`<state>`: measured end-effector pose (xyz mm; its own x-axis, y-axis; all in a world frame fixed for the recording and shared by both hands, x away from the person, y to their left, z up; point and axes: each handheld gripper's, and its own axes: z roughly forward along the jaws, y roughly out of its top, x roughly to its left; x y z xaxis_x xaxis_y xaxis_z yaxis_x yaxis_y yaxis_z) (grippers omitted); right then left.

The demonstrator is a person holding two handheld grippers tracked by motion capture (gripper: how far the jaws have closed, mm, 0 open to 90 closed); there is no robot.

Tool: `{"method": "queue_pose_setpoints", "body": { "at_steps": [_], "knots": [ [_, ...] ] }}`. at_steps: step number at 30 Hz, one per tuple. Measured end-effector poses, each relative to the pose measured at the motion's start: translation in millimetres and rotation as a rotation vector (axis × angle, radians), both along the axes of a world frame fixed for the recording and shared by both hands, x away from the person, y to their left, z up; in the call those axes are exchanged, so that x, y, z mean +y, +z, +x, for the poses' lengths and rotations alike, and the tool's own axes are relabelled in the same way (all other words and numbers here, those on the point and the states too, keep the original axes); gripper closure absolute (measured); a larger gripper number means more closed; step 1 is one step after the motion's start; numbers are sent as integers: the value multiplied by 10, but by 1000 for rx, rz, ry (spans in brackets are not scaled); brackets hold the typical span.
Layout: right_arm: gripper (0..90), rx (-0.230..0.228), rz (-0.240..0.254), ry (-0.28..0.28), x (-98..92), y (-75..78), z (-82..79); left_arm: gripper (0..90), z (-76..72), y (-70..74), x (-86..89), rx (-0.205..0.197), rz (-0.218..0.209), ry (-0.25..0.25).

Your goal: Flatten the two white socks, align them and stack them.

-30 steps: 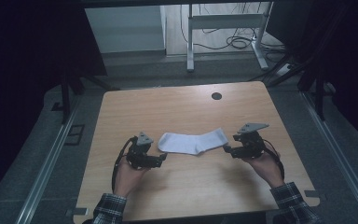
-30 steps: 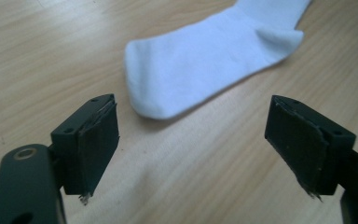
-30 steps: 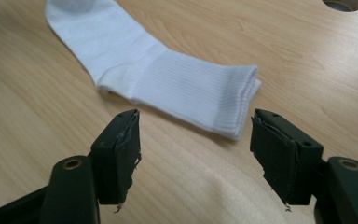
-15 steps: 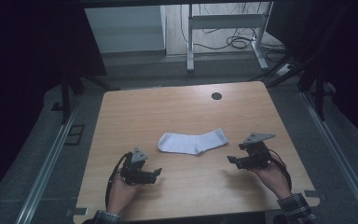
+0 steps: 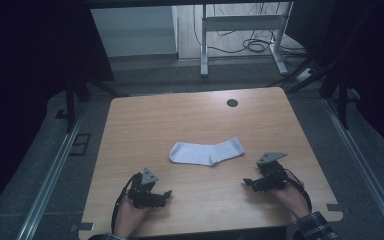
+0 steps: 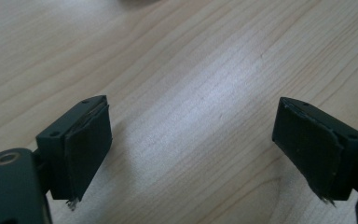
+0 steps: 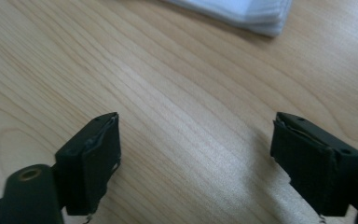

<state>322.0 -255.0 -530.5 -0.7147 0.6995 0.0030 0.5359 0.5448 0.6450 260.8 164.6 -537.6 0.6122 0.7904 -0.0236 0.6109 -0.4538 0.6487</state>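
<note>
Meanwhile, my left gripper (image 5: 164,194) and right gripper (image 5: 250,183) gape empty near the limp, light sock (image 5: 207,151); I'd pinch its ends.

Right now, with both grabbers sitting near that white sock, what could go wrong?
Both grippers, left and right, stand open and empty, apart from the sock. A low approach might scrape the jaws on the table. A pinch at one end might catch only the top layer and bunch the sock.
</note>
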Motion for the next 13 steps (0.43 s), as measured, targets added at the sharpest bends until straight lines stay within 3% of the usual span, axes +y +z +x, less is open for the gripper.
{"method": "queue_pose_setpoints", "body": {
  "at_steps": [13],
  "knots": [
    [100, -38, 36, 0, -14, -81, -31, 112, 3, -66, 17, -30, -34, -17]
  ]
}}
